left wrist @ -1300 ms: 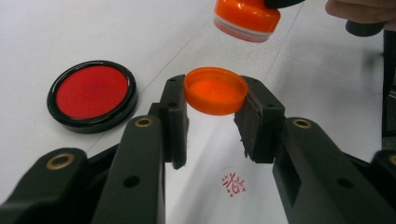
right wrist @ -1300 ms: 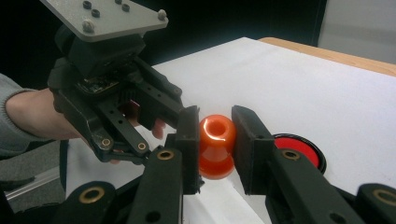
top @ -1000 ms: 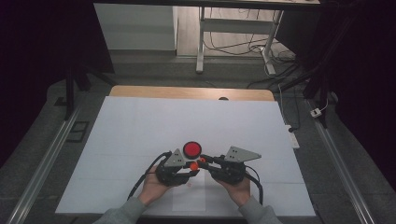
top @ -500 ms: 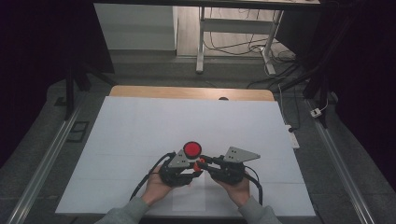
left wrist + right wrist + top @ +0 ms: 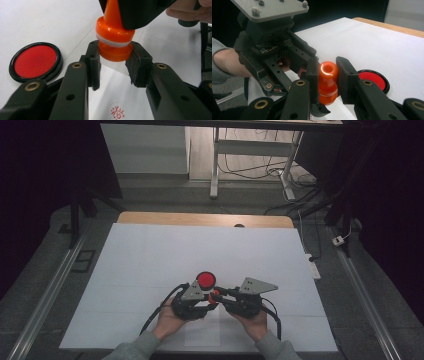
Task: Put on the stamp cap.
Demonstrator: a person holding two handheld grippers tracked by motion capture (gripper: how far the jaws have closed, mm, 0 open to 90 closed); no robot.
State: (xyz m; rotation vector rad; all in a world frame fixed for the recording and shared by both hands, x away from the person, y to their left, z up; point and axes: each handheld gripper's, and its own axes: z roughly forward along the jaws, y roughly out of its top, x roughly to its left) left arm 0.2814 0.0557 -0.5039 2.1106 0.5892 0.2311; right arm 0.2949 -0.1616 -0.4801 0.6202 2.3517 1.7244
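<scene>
Honestly, this glossy orange plastic stamp with a knob handle (image 5: 113, 40) looks light and rigid, but that shiny curved surface is probably slick, so grip placement matters. Nearest in the left gripper view, the left gripper (image 5: 113, 66) has its foam pads pressed against the stamp's wide base, just above a white sheet carrying a red stamped mark (image 5: 117, 112). The right gripper (image 5: 327, 75) is clamped on the rounded handle up top, which seems a decent waist to hold. Both grippers meet above the near part of the white-covered table (image 5: 150, 265). Just behind sits a round black-rimmed red ink pad (image 5: 205, 280), untouched.
</scene>
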